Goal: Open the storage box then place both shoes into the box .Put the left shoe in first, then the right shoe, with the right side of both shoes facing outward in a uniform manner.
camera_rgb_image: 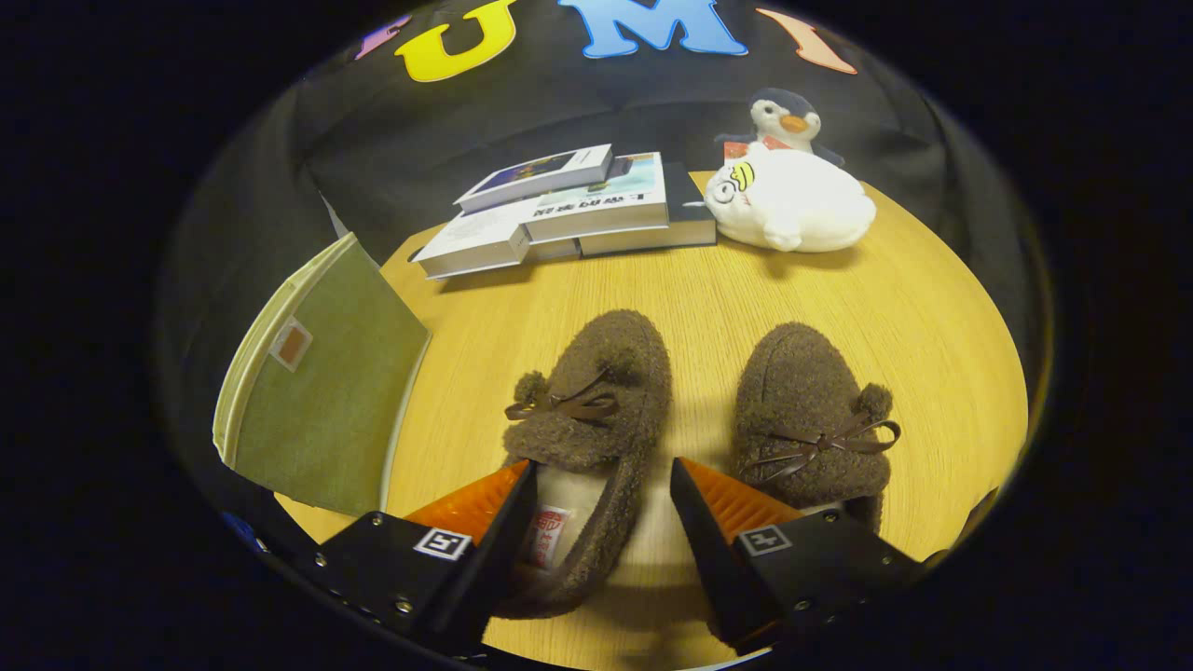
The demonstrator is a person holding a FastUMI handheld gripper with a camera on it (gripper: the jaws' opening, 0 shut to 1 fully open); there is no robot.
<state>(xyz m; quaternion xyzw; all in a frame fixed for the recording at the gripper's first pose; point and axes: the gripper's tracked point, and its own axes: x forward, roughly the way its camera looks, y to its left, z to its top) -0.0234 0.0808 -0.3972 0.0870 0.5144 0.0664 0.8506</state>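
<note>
A green storage box [326, 391] is seen beside the left shoe [587, 410], whose long axis runs forward between the wide-open, empty gripper [601, 485] fingers; the right shoe [811, 419] is set parallel just beyond.

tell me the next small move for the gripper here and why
Probably close the fingers on the left shoe. The gripper is open and straddles that shoe's side wall, one finger in its opening, the other outside, neither clearly pressing. The right shoe sits apart, and the green storage box stands beside the left shoe on the wooden table.
</note>
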